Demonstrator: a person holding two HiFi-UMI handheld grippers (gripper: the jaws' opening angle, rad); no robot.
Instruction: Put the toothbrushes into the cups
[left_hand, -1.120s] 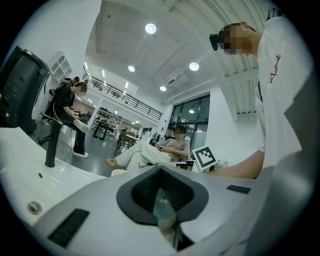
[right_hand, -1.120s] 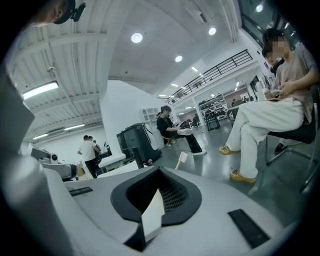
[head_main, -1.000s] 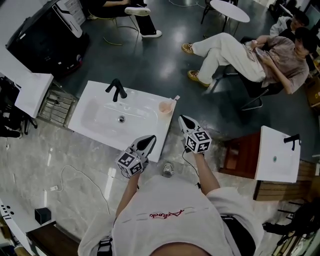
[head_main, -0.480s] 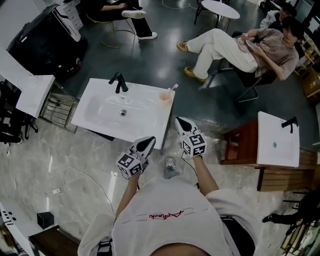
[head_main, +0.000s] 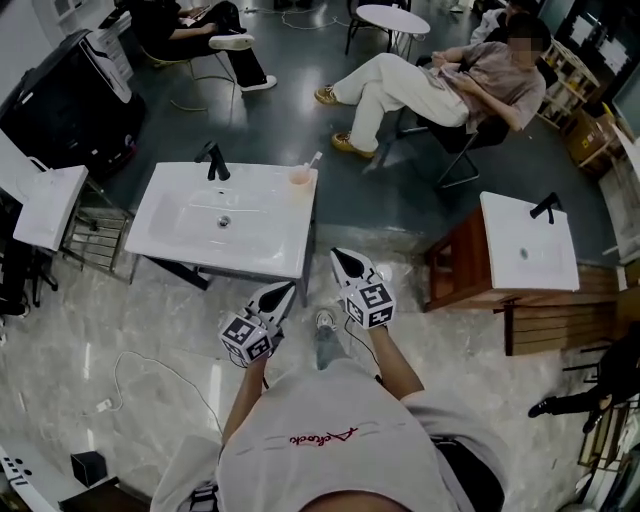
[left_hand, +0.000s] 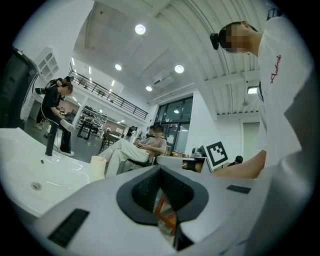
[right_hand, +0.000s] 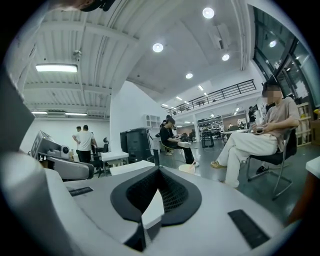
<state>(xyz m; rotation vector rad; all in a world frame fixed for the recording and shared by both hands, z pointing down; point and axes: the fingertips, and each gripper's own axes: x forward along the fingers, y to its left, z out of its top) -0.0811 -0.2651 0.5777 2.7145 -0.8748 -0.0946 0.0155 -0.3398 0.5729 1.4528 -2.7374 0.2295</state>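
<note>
A pink cup (head_main: 299, 176) with a toothbrush standing in it sits on the far right corner of the white sink (head_main: 190, 235), beside the black faucet (head_main: 212, 160). My left gripper (head_main: 287, 290) and right gripper (head_main: 338, 256) hang over the marble floor in front of the sink's near right corner, both pointing toward it, apart from it. Both are shut with nothing between the jaws. The left gripper view shows the cup (left_hand: 98, 166) ahead on the sink (left_hand: 30, 175). In the right gripper view the cup (right_hand: 189, 168) stands small and far beyond the shut gripper (right_hand: 159, 170).
A second white sink (head_main: 527, 243) on a wooden cabinet stands at the right. Seated people (head_main: 430, 80) and chairs fill the dark floor beyond. A black cabinet (head_main: 60, 100) is at the far left; a white cable (head_main: 130, 370) lies on the floor.
Both grippers and the person have drawn back from the sink; the left gripper, earlier at the sink's front edge, now hangs over the floor. The cup stays where it was.
</note>
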